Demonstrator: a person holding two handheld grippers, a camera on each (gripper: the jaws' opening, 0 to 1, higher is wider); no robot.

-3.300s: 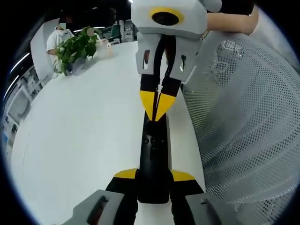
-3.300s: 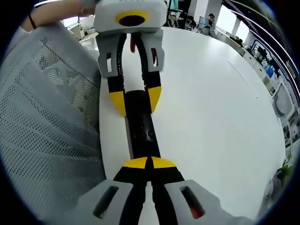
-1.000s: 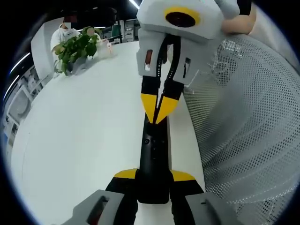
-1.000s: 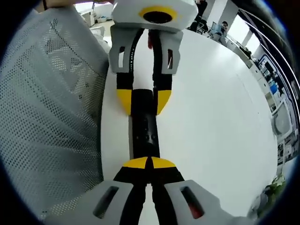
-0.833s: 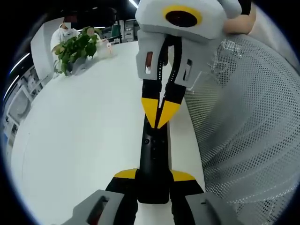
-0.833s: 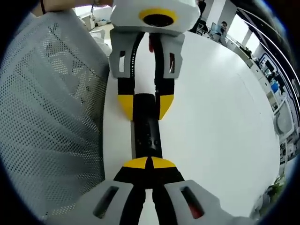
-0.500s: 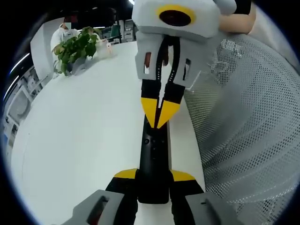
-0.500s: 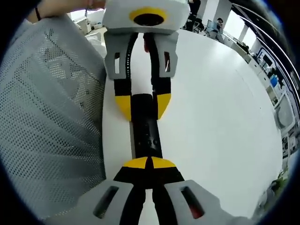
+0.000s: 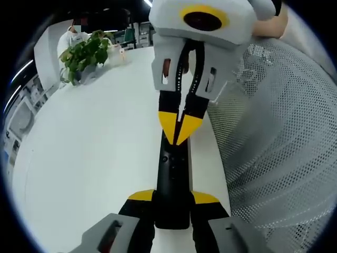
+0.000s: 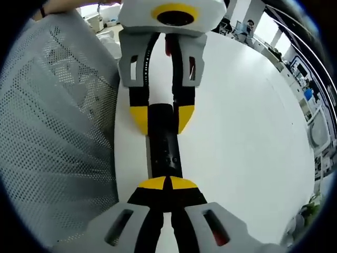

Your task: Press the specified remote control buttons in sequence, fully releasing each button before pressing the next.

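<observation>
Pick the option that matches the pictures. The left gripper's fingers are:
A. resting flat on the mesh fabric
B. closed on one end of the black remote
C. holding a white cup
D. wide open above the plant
B: in the left gripper view the left gripper has its yellow-tipped fingers clamped on the near end of the remote, which lies on the white table.

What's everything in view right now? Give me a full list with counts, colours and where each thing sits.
remote control: one, black, lying lengthwise on the table between the two grippers
table: one, white, under the remote
potted plant: one, green, far end of the table
mesh fabric: one, white-grey, along the table's edge, beside the remote
people: one in white behind the plant; others small, far across the room in the right gripper view
left gripper: grey body, yellow tips, jaws clamped on one end of the remote
right gripper: same colours, jaws closed, tips on the remote's button end
hand: one, on the right gripper
</observation>
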